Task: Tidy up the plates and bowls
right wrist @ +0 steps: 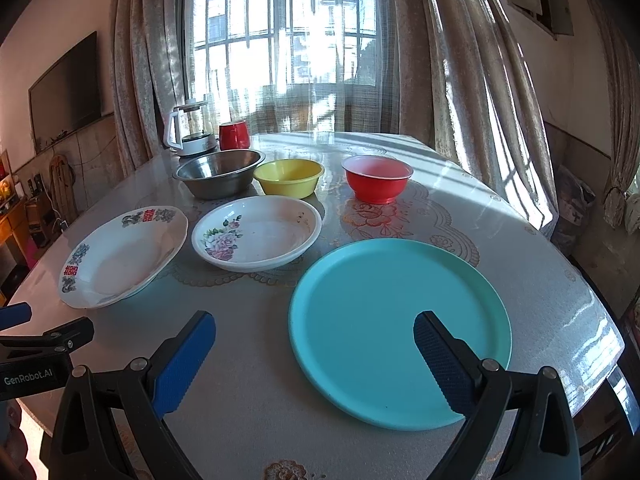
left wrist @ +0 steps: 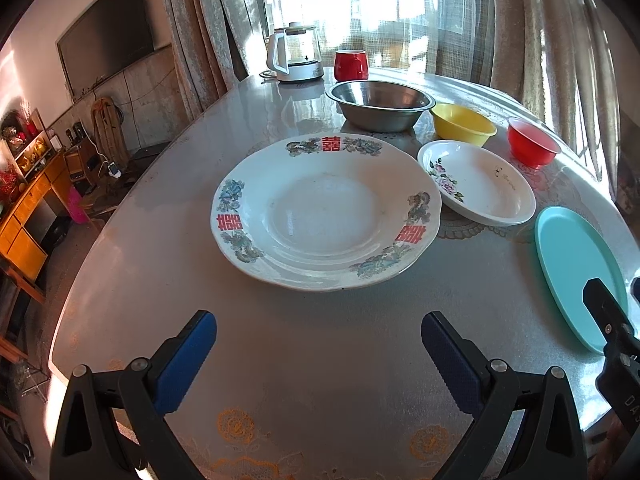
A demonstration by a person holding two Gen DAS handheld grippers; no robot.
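Blue-padded left gripper (left wrist: 318, 346) spread wide, nothing between the pads, parked low at 6 o'clock in the left wrist view. Big white plate with the red characters (left wrist: 326, 214) dead centre, straight ahead at 12 from the fingers and a bit apart from them. Smaller floral plate (left wrist: 476, 184) just beside it at 2 o'clock, rims close, can't tell if touching. Behind those: steel bowl (left wrist: 380, 104) at 12, yellow bowl (left wrist: 464, 124) and red bowl (left wrist: 532, 142) trailing off toward 1 and 2. Teal plate (left wrist: 576, 272) over at 3 o'clock, with part of the other gripper poking in front of it. Kettle (left wrist: 296, 54) and red mug (left wrist: 351, 65) at the far edge of the table (left wrist: 140, 280), not part of the job.

Over in the right wrist view: right gripper (right wrist: 314, 346) also gaping open and empty, right finger hanging over the teal plate (right wrist: 400, 320), left finger over bare table. Floral plate (right wrist: 256, 232) at 11, big character plate (right wrist: 124, 256) at 10, three bowls lined up at 12: steel (right wrist: 220, 176), yellow (right wrist: 289, 176), red (right wrist: 378, 178).

Looks like the very start, nothing stacked or nested yet. Probably next: close on a plate rim and start a stack. Thin rims lying flat on the table, so a low, shallow approach likely needed.
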